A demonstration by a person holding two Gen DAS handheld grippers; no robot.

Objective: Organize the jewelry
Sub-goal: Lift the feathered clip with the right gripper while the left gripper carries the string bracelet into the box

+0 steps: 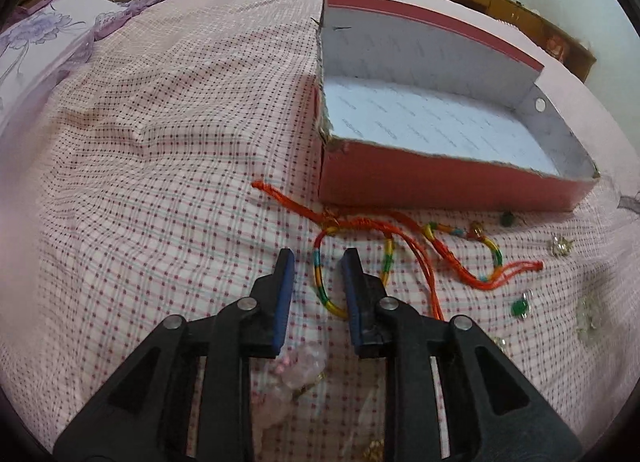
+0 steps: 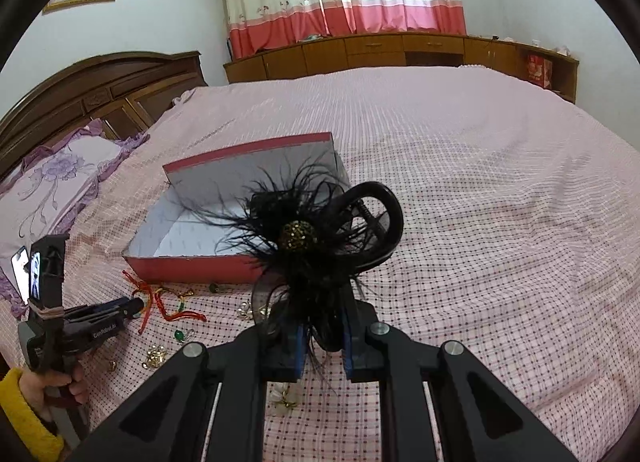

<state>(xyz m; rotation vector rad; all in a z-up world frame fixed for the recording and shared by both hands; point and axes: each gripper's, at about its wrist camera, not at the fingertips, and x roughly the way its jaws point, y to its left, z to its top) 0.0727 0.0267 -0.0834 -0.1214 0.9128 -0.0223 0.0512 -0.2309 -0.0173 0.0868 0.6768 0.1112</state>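
Bed (image 1: 160, 142) spread with a pink checked sheet; open red box (image 1: 440, 186) resting on it, white inside; just before the box, tangled orange cord bracelets (image 1: 384, 238) with rainbow bands; green-stoned pieces (image 1: 520, 307) and small gold ornaments (image 2: 156, 356) scattered near; lilac floral pillow (image 2: 52, 182) by the headboard.

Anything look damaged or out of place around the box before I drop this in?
Yes: the red box has a ragged, torn front rim and a split left corner. The woven cord bracelets lie tangled in front of it, with small charms scattered on the bedspread.
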